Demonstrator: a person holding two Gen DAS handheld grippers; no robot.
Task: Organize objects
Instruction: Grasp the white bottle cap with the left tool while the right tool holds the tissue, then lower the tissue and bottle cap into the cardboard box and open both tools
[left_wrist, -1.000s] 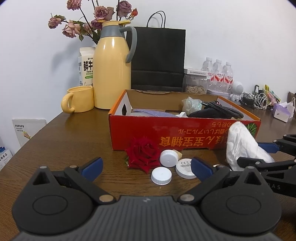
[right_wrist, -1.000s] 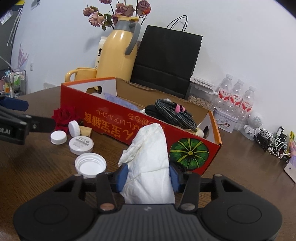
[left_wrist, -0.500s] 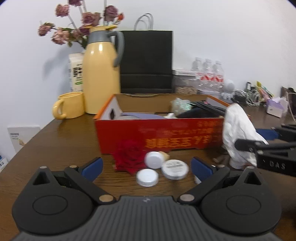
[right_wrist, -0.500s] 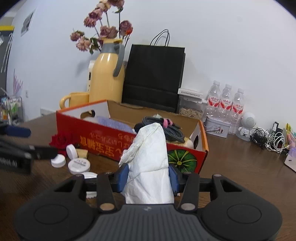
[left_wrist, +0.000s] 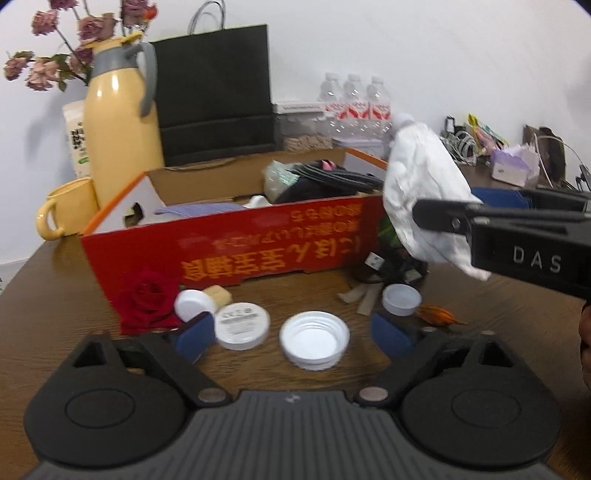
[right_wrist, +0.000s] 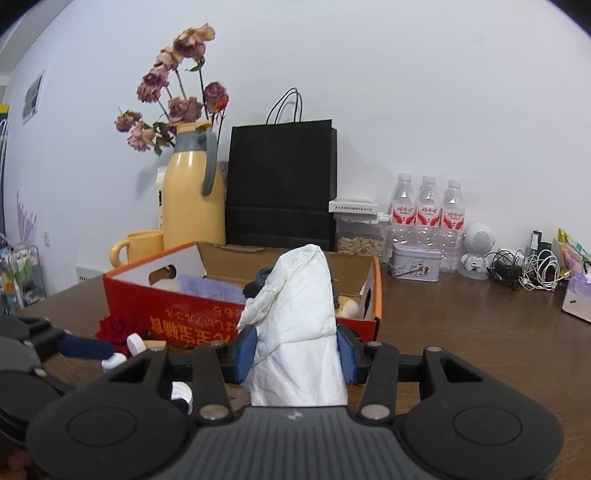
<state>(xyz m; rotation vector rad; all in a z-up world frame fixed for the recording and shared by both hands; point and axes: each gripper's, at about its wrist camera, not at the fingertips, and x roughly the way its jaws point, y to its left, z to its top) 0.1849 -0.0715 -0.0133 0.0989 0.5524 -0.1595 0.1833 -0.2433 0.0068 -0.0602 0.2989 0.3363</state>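
Observation:
A red cardboard box (left_wrist: 229, 254) stands open on the wooden table, with a black cable (left_wrist: 332, 177) and a purple cloth inside. My right gripper (right_wrist: 295, 350) is shut on a crumpled white tissue (right_wrist: 295, 314), held up in front of the box's right end. From the left wrist the tissue (left_wrist: 424, 199) hangs at that corner. My left gripper (left_wrist: 291, 334) sits low before the box, its jaws closing with nothing pressed. An upturned white lid (left_wrist: 314, 339) and a labelled white disc (left_wrist: 242, 325) lie between its fingers. A red rose (left_wrist: 147, 299) lies left of them.
Two small white caps (left_wrist: 194, 304) (left_wrist: 400, 299), paper scraps and an orange dried bit (left_wrist: 437, 314) lie by the box front. Behind the box stand a yellow jug (left_wrist: 118, 122), a mug (left_wrist: 68, 210), a black bag (left_wrist: 214, 96) and water bottles (left_wrist: 354, 99). Cables clutter the far right (right_wrist: 524, 266).
My left gripper has slid right along the box front, from the rose to the lids, and its jaws have narrowed. The right gripper has risen with the tissue and rolled level.

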